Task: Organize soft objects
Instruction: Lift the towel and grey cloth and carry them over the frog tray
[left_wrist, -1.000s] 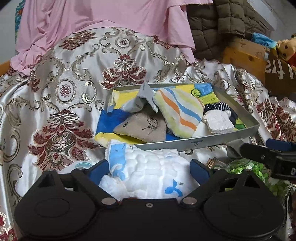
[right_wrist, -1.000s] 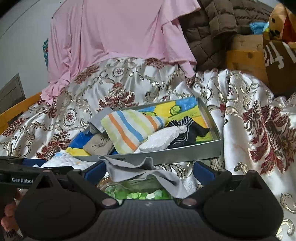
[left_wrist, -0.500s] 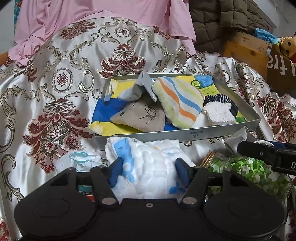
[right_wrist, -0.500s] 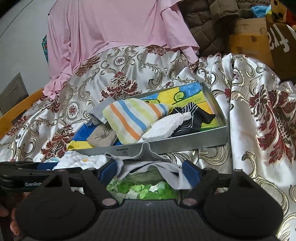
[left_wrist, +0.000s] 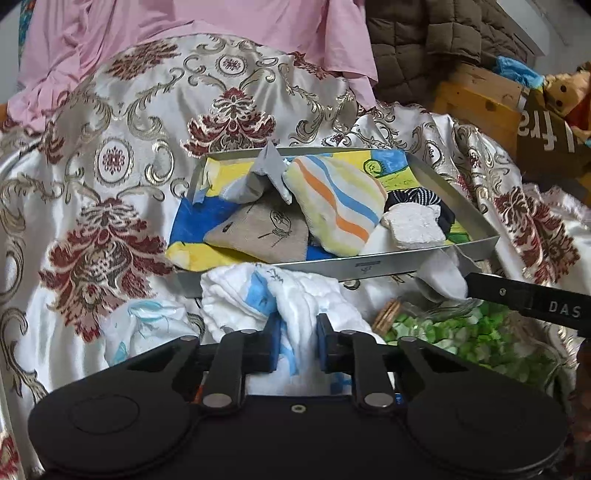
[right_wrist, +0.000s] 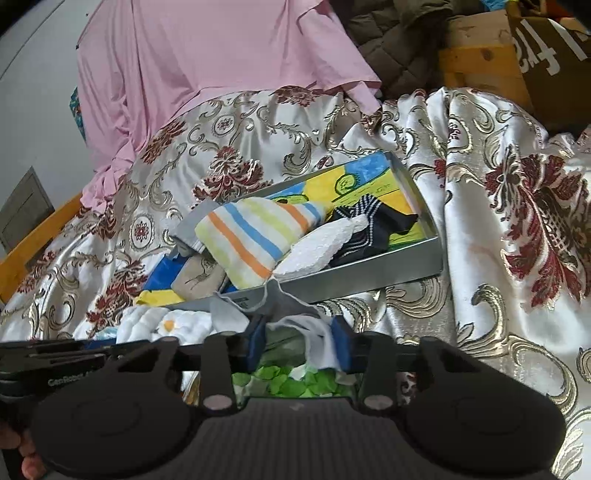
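Both my grippers are closing in on cloths lying just in front of the metal tray (left_wrist: 369, 266). My left gripper (left_wrist: 295, 341), which was standing wide around the white quilted cloth (left_wrist: 295, 295) a second ago, is now pinching a bunched fold of it between its blue pads (left_wrist: 275, 339); its jaws have just been narrowing, and the cloth is rising in a crumpled ridge where it was lying flatter before. My right gripper (right_wrist: 297, 345) is likewise narrowing: its jaws were wide apart earlier and are now drawing in around the grey-white cloth (right_wrist: 314, 334), which is draped over a clear container of green pieces (right_wrist: 291, 382). The right pad (right_wrist: 341, 343) is touching the cloth; I cannot tell whether the left pad is pressing it too. Neither hand is shifting much; the views are sitting almost as they were. The tray is resting on the patterned satin cover (left_wrist: 110, 184), unchanged, holding the striped towel (left_wrist: 332, 206), a beige cloth (left_wrist: 266, 232), a grey cloth (left_wrist: 271, 166), a white textured cloth (left_wrist: 413, 225) and a dark striped sock (left_wrist: 421, 195). A pink garment (right_wrist: 203, 74) is hanging behind.
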